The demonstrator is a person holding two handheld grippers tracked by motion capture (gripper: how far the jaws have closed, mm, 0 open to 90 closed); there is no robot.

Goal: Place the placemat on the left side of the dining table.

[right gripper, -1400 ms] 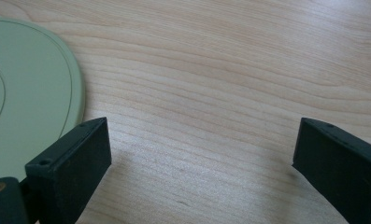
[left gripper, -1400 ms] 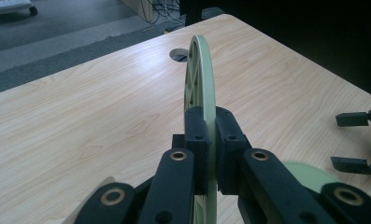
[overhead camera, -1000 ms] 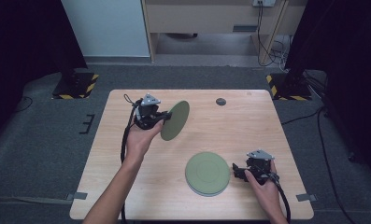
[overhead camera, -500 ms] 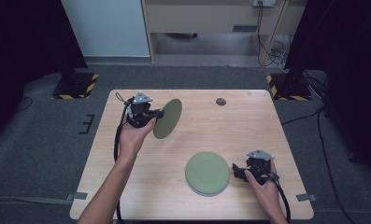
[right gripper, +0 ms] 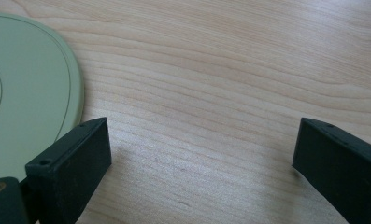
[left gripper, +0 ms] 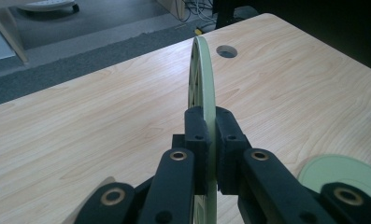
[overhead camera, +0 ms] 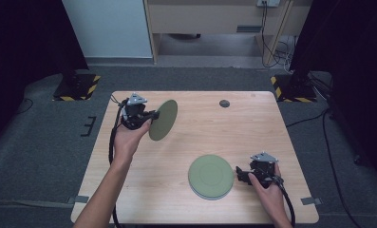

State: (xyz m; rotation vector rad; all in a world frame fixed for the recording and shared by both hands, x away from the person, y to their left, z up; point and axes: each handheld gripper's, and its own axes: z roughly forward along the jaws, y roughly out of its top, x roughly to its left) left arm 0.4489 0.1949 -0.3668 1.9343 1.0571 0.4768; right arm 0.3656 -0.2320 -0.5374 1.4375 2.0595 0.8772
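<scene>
- Pale green round plate (overhead camera: 163,119) hangs tilted on edge above the wooden worktop's (overhead camera: 224,128) far-left part, pinched in the left gripper (left gripper: 210,140).
- Second green plate (overhead camera: 210,175) lies flat near the front edge.
- Right gripper (right gripper: 202,163) rests just beside it, jaws wide apart, holding nothing.

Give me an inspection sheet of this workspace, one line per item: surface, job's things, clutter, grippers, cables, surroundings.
Surface: wooden table, with a round hole near its far edge.
Job's things: one green plate held on edge above the table; green plate stack lying flat near the front.
Clutter: nothing seen.
Grippers: left gripper shut on the plate's rim; right gripper open, jaws wide, beside the stack.
Cables: black cable trails from the left gripper; another from the right.
Surroundings: grey carpet; yellow-black striped stand bases.
</scene>
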